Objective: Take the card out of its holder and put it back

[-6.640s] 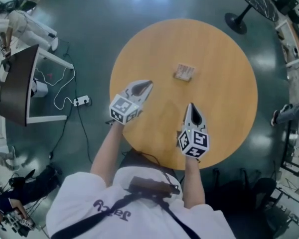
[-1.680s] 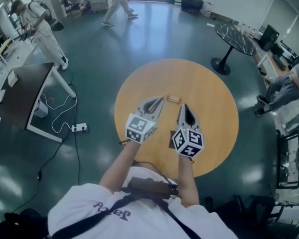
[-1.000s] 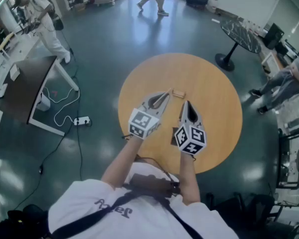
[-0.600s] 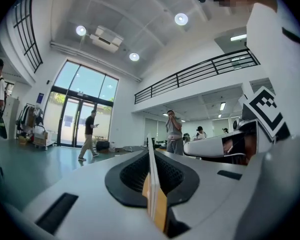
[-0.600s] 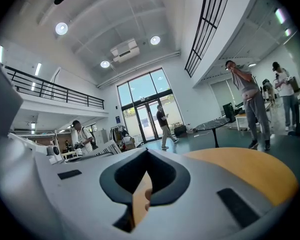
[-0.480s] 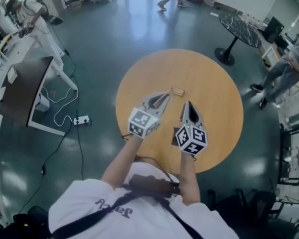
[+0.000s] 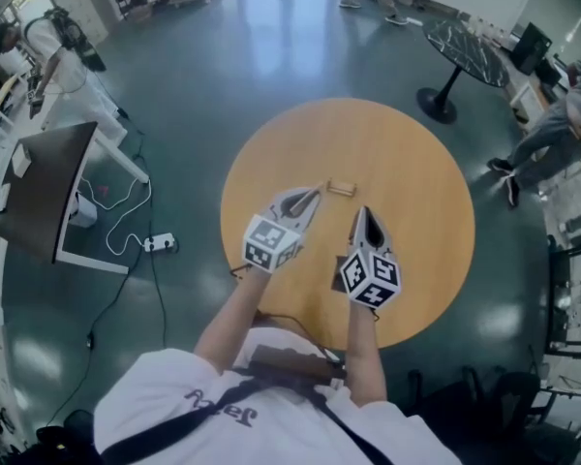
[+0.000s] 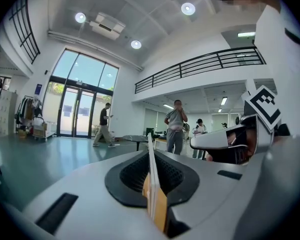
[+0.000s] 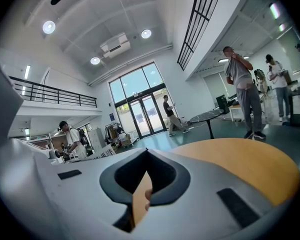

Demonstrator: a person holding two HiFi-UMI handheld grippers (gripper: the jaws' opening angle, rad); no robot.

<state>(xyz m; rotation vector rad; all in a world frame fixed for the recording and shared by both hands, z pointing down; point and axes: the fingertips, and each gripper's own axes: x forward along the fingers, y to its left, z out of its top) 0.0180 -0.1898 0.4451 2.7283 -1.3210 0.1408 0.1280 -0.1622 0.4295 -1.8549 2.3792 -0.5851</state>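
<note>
In the head view a small tan card holder (image 7: 341, 188) lies near the middle of the round wooden table (image 7: 416, 211). My left gripper (image 7: 316, 193) hovers just left of it, and my right gripper (image 7: 362, 211) is just on the near side. In the left gripper view the left gripper (image 8: 150, 151) is shut on a thin white card (image 8: 150, 176), seen edge-on and sticking up past the tips. The right gripper (image 9: 147, 152) has its jaws together with nothing visible between them. The holder does not show in either gripper view.
A dark desk (image 7: 39, 192) and a power strip with a cable (image 7: 157, 245) are on the floor at the left. A black round table (image 7: 460, 42) stands at the back right. A person sits at the right edge (image 7: 562, 114); others stand in the hall (image 8: 176, 126).
Both grippers have sunk a little toward the table and stay side by side. The left gripper still holds the card. The holder has not moved on the table.
</note>
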